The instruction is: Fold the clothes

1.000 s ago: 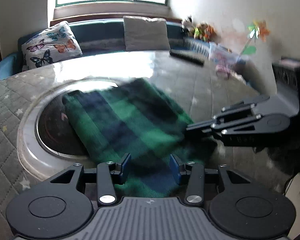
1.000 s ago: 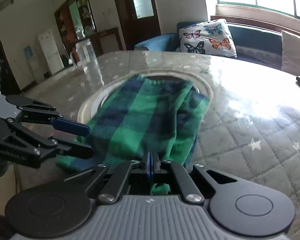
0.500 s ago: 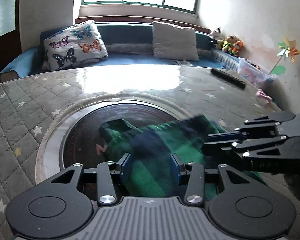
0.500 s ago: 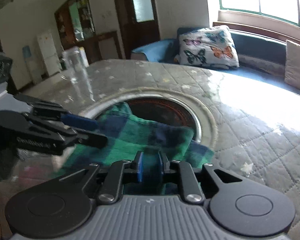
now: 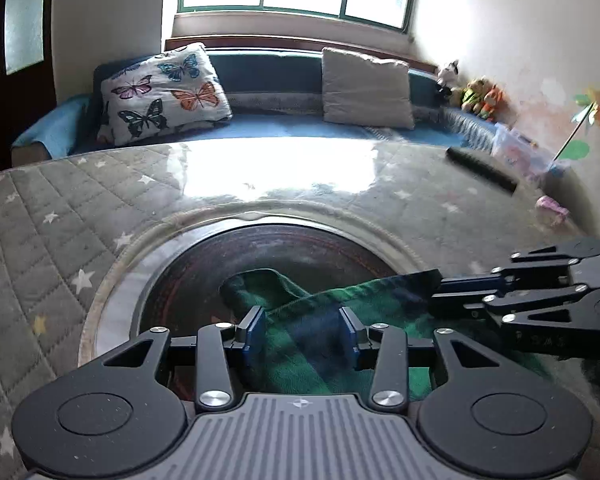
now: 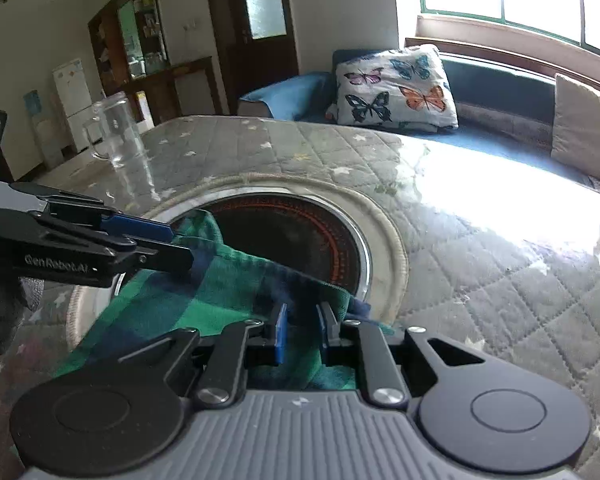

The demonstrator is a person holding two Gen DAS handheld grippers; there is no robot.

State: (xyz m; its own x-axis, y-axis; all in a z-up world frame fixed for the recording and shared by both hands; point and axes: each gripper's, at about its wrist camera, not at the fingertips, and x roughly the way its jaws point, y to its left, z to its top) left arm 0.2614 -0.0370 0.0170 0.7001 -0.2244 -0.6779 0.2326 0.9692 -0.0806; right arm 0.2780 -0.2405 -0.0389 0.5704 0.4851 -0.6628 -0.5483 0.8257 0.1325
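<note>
Currently: green-navy plaid garment bunched at near rim of surface, partly over round dark inset; left gripper fingers spread, right gripper fingers part-spread, cloth between both; risk: unpinched fabric slips, fold skews

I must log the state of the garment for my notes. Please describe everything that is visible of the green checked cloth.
The green checked cloth is a soft woven fabric in green and dark navy checks, lying bunched and partly folded. It rests on the table, overlapping the dark round inset at the table's centre. The left gripper has open jaws with the cloth between them; the right gripper also has its jaws apart around a fold. The full shape of the cloth is hidden.
</note>
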